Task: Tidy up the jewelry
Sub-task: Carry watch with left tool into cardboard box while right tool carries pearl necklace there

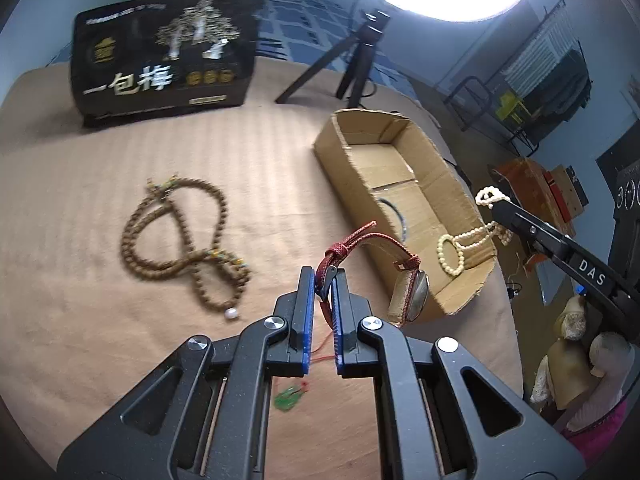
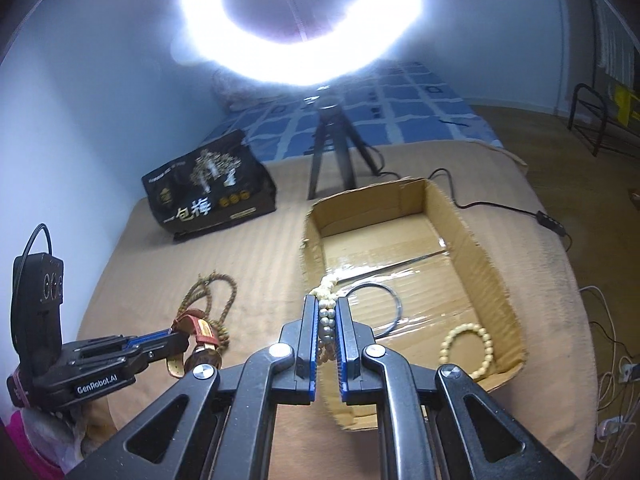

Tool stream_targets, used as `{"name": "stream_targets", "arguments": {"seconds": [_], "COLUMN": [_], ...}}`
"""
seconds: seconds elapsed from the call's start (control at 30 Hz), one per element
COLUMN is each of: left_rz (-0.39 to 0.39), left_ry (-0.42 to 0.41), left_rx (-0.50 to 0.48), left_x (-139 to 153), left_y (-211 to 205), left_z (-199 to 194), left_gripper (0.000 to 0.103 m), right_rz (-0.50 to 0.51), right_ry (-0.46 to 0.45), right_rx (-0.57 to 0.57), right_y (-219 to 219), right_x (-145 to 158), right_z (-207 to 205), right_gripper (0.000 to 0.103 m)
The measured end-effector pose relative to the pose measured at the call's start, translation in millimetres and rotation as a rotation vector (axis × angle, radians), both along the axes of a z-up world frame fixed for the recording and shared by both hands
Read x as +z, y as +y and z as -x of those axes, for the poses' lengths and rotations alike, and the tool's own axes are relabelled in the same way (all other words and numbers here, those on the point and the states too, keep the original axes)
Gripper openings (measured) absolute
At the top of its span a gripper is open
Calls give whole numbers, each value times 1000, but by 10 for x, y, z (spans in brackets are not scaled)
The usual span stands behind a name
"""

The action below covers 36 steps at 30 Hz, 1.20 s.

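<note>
My left gripper (image 1: 325, 276) is shut on the red woven strap of a watch (image 1: 416, 292), which hangs in the air just left of the open cardboard box (image 1: 404, 148). My right gripper (image 2: 329, 308) is shut on a cream pearl necklace (image 2: 326, 320) and holds it over the box's near left wall (image 2: 310, 240); the strand also shows dangling in the left wrist view (image 1: 472, 238). A thin metal bangle (image 2: 394, 300) and a cream bead bracelet (image 2: 466, 346) lie inside the box. A long brown bead necklace (image 1: 180, 232) lies on the tan cloth.
A black snack bag (image 1: 160, 56) stands at the back left. A tripod (image 1: 352, 60) with a bright ring light (image 2: 300, 20) stands behind the box. A small green pendant (image 1: 290, 398) on red thread lies under my left gripper. A cable (image 2: 500, 208) runs right of the box.
</note>
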<state>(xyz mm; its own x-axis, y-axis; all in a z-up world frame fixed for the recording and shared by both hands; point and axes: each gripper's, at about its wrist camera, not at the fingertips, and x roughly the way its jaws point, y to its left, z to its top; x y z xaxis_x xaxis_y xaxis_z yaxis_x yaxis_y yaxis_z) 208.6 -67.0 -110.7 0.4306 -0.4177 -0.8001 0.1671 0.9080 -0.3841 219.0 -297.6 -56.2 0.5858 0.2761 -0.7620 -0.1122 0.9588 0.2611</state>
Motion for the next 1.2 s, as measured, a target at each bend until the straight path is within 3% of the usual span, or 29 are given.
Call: {"name": "stream_targets", "arguments": {"seconds": [0.57, 1.2], "left_rz": [-2, -82], "left_ry": [-19, -35], "left_rx": [-76, -133], "left_x": [-21, -192], "left_y": [-774, -1233], "left_z": [-237, -371], "left_gripper": [6, 6], "right_rz": [-13, -5], "right_ry": [19, 79], "right_rx": [-56, -111], "right_y": [-362, -667], "right_x": [-146, -490], "right_z": [-255, -529], "right_gripper": [5, 5]}}
